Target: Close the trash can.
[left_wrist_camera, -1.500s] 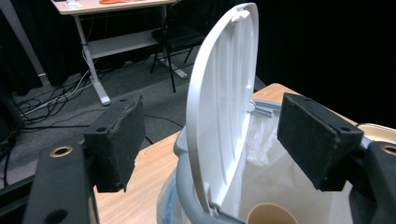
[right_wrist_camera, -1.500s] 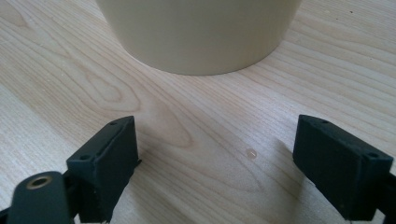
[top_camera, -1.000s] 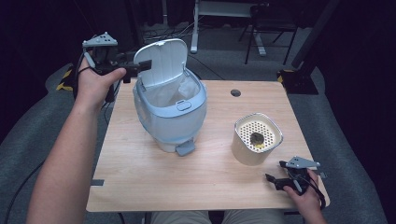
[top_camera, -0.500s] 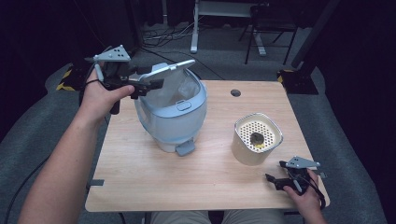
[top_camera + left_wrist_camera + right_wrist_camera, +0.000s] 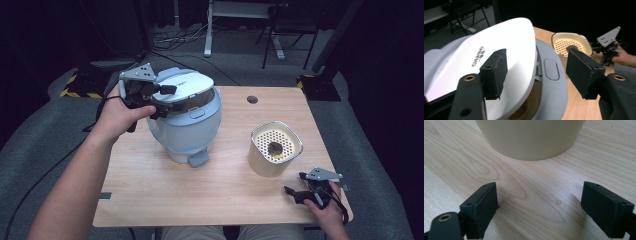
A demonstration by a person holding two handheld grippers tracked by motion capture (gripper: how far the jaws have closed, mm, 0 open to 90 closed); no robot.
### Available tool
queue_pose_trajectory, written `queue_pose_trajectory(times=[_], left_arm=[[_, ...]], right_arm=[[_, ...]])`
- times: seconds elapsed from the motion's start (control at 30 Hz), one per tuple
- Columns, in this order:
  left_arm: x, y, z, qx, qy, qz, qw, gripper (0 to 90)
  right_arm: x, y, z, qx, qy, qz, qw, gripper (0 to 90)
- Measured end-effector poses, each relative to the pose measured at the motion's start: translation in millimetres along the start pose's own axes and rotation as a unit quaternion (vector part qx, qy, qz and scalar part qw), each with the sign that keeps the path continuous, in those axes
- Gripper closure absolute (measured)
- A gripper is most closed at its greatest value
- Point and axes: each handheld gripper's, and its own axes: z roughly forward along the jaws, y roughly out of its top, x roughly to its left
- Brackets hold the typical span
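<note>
White plastic lid (image 5: 187, 89) of the pale-blue cooker (image 5: 192, 127) is the working part; it hangs on a hinge at the cooker's rear and sits nearly closed, with a narrow gap left along its front edge. The cooker stands on the left half of the wooden tabletop (image 5: 150, 195).

My left gripper (image 5: 162, 97) is at the lid's left edge. Its jaws stand spread and have just been closing a little; in the left gripper view one pad (image 5: 495, 72) lies over the lid's top (image 5: 481, 60) and the other pad (image 5: 584, 72) hangs free beyond the cooker's rim. Nothing is pinched between them. I cannot tell whether the near pad touches the lid.

Governing relation: the lid lies directly under and ahead of my left jaws, its long axis running from hinge to front latch (image 5: 196, 113). I judge the remaining step to be a downward press until the latch seats. My left hand is the nearer by far.

My right gripper (image 5: 300, 192) rests at the tabletop's near right corner, jaws spread and empty, facing the base of the cream pot (image 5: 531, 137). That pot (image 5: 275, 150), with its perforated insert, stands well apart from the cooker and does not obstruct the lid.
</note>
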Motion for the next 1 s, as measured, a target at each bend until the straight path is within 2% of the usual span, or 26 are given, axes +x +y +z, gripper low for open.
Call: queue_pose_trajectory(times=[0.37, 0.43, 0.73, 1.0], left_arm=[[2.8, -9.3, 21.0, 0.023, -0.038, -0.025, 0.9987, 45.9], [3.1, -9.6, 24.5, 0.026, -0.038, -0.026, 0.9986, 46.7], [9.6, -9.0, 33.7, 0.014, -0.027, -0.037, 0.9988, 50.7], [14.4, -7.6, 38.9, 0.006, 0.005, -0.045, 0.999, 51.5]], right_arm=[[0.0, 0.0, 0.0, 0.0, 0.0, 0.0, 1.0, 14.2], [0.0, 0.0, 0.0, 0.0, 0.0, 0.0, 1.0, 14.2], [0.0, 0.0, 0.0, 0.0, 0.0, 0.0, 1.0, 14.2], [0.0, 0.0, 0.0, 0.0, 0.0, 0.0, 1.0, 14.2]])
